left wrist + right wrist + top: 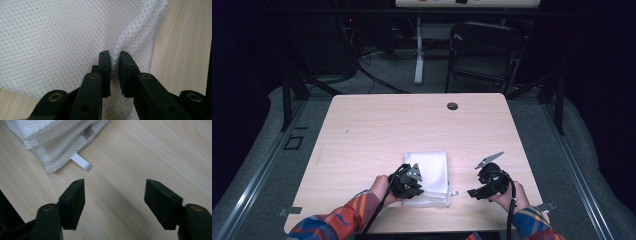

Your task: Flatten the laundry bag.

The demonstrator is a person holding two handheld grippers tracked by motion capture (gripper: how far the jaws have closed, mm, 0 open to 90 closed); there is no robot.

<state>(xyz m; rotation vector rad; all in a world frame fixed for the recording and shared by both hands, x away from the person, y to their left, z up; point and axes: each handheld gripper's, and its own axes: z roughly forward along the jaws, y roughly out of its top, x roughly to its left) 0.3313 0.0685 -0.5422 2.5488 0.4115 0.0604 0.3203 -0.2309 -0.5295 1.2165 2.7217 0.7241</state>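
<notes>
Here, at the bench (362,125):
Cloth: a folded white mesh cloth (428,175) lies near your edge, its tag (81,162) pointing toward your right hand.
Left claw (114,58): clamped together on a pinched ridge of the mesh.
Right claw (114,195): apart over bare wood just beside the cloth's corner, holding nothing.
Risk: your left claw seems to hold only the top layer, so a lift could unfold the stack; the thin pinch could also slip out.
Risk, right: closing where it hangs now would catch nothing but air.
Pose: both forearms come in low; the left hand (382,186) rests at the cloth's near-left edge, the right hand (512,195) sits well apart.
</notes>
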